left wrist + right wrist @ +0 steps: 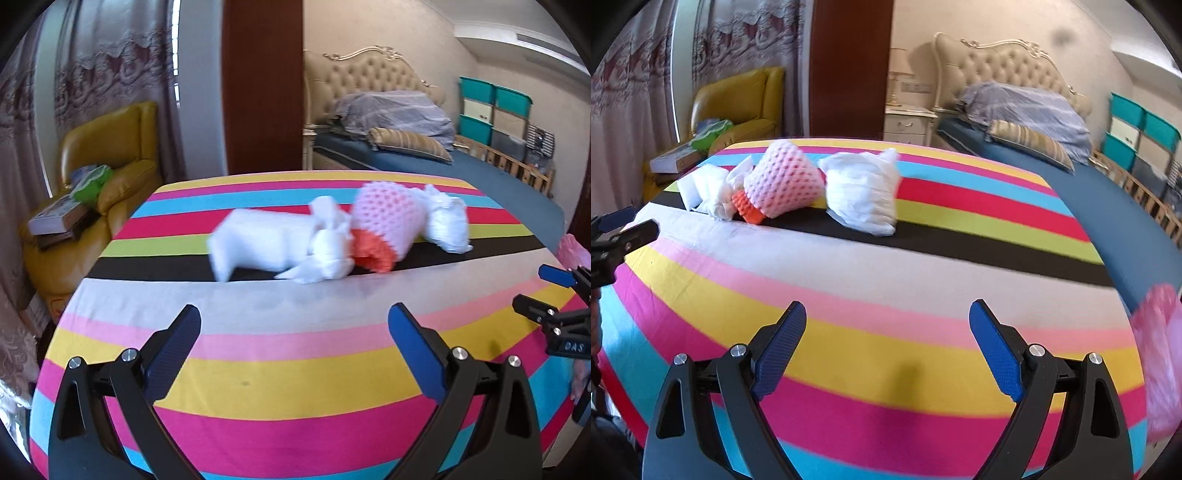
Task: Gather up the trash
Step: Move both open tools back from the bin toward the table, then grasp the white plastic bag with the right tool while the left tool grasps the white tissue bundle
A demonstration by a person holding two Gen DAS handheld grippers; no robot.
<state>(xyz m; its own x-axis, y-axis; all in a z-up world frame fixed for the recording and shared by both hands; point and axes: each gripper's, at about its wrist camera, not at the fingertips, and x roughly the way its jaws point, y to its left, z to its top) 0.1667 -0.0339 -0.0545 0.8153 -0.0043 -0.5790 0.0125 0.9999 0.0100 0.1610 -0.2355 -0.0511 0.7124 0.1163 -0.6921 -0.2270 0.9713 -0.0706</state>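
White and pink trash (pixel 332 236) lies in a row along the table's (pixel 258 369) far edge, on the black stripe. Our left gripper (pixel 293 332) faces it squarely; our right gripper (pixel 886 332) sits rightward; both wide, empty.

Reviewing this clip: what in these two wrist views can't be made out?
- Pink thing, right wrist view: blurred and cut by the right edge; identity unclear.
- White block, left wrist view: motion blur hides its material.
- Orange piece, right wrist view: mostly hidden behind the pink foam net.
- Any trash bin: not in view.
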